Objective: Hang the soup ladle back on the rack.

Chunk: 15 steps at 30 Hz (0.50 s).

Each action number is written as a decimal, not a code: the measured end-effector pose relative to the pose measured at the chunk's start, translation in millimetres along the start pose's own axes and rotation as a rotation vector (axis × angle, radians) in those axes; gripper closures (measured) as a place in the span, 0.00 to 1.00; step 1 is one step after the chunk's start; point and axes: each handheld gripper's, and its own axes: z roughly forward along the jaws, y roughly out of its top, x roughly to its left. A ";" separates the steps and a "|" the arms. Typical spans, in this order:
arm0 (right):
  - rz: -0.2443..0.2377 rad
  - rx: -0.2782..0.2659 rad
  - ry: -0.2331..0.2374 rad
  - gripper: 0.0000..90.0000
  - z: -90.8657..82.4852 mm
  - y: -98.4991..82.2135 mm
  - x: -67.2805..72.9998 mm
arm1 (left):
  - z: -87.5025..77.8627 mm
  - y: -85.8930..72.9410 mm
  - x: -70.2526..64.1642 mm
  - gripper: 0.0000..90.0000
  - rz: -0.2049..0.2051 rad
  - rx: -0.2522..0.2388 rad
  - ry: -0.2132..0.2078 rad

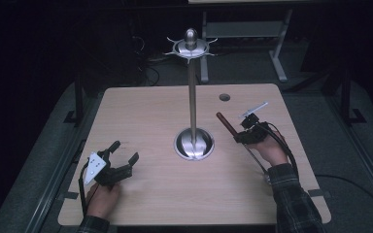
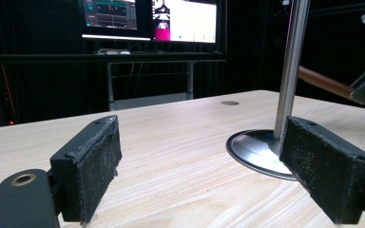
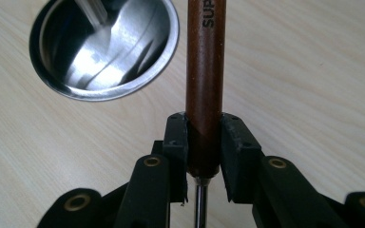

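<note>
Utensil (image 1: 229, 127), with a brown wooden handle and a thin metal shaft, is held off the bench (image 1: 150, 116) in the right tongs (image 1: 245, 134), which are clenched on the lower handle near where the shaft begins; its working end cannot be seen. It is judged to be stiff and light, with the wood giving a surer, less slippery hold than the shaft, so the grip is well placed. A steel stand (image 1: 193, 97) is seen at the middle of the bench, just beside the utensil, with a domed base, a tall pole and small hooks at the top; nothing is seen hanging on them. The left tongs (image 1: 125, 151) are released and empty, low over the bench, well apart from the utensil. No containers are seen
</note>
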 end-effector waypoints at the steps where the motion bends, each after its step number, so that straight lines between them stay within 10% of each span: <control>1: -0.003 -0.033 0.000 0.81 -6.4 -1.3 -0.6 | 0.0 0.0 0.0 0.15 0.001 -0.001 -0.001; 15: 0.043 -0.190 0.038 0.81 -34.0 -14.0 -6.8 | 0.0 0.0 0.1 0.15 0.000 0.001 -0.001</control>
